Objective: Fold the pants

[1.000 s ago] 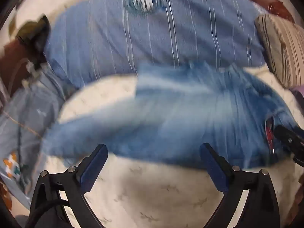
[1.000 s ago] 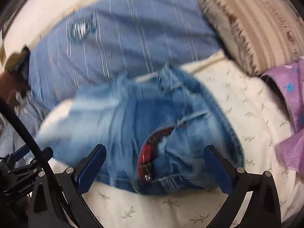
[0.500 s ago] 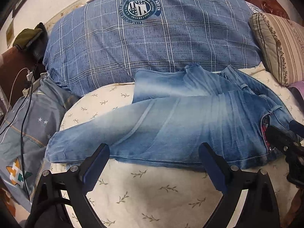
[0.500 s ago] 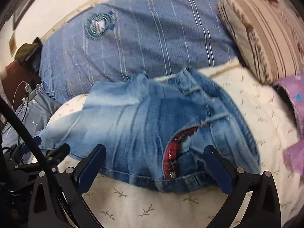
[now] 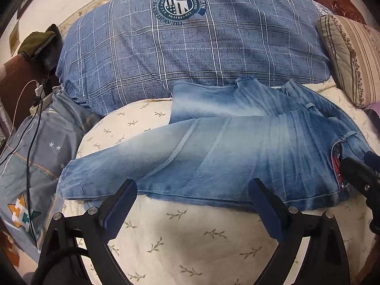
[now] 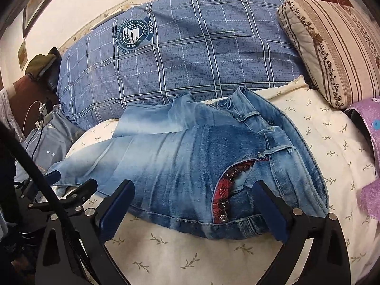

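Jeans (image 5: 213,156) lie folded leg over leg across the bed (image 5: 190,237), waist toward its right edge, cuffs toward the left, the far leg touching the blue pillow (image 5: 190,47). My left gripper (image 5: 192,204) hangs wide and empty just before the near hem. My right gripper (image 6: 193,204) gapes wide too, empty, near the waistband and its red plaid lining (image 6: 225,190).
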`<action>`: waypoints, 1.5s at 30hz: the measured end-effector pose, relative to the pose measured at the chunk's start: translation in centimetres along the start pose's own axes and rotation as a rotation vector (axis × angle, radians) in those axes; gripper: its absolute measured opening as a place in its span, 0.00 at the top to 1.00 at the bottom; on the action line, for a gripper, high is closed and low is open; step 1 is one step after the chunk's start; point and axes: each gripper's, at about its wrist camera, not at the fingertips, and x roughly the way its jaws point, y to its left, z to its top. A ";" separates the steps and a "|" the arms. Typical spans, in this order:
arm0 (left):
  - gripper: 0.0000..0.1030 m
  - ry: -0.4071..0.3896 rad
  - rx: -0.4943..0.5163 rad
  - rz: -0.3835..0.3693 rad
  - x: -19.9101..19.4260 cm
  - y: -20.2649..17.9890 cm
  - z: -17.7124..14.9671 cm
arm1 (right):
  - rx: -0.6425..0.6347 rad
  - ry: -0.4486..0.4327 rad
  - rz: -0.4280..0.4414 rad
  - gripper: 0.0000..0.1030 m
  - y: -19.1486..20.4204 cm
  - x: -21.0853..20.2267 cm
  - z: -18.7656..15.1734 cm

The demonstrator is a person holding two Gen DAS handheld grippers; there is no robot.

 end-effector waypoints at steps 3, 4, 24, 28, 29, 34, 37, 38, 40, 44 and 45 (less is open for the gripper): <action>0.07 0.007 0.012 0.008 0.2 -0.1 0.0 | 0.004 0.014 0.013 0.06 0.0 0.3 -0.1; 0.07 0.007 0.014 0.014 0.3 -0.2 0.0 | 0.005 0.017 0.015 0.07 0.0 0.3 -0.1; 0.07 -0.009 -0.029 -0.018 -2.2 1.3 -2.3 | 0.000 0.025 -0.006 0.08 0.4 -1.1 -2.3; 0.07 -0.004 -0.025 -0.028 -2.0 1.2 -2.4 | -0.001 0.031 0.003 0.08 0.5 -0.8 -2.4; 0.07 0.002 -0.023 -0.032 -1.9 1.2 -2.4 | 0.001 0.033 0.004 0.08 0.5 -0.7 -2.5; 0.07 0.011 -0.016 -0.037 -1.6 1.0 -2.3 | 0.020 0.045 0.017 0.08 0.2 -0.3 -2.5; 0.07 0.022 -0.015 -0.035 -1.2 0.9 -2.2 | 0.023 0.051 0.021 0.08 0.1 -0.2 -2.5; 0.07 0.025 -0.016 -0.033 -1.1 0.9 -2.1 | 0.023 0.052 0.022 0.08 0.1 -0.1 -2.4; 0.07 0.027 -0.018 -0.031 -1.0 0.8 -2.0 | 0.020 0.052 0.021 0.08 0.1 -0.1 -2.4; 0.07 0.030 -0.017 -0.025 -0.7 0.7 -2.0 | 0.015 0.048 0.019 0.08 0.1 -0.2 -2.3; 0.07 0.031 -0.015 -0.025 -0.7 0.6 -2.0 | 0.014 0.047 0.016 0.08 0.1 -0.2 -2.3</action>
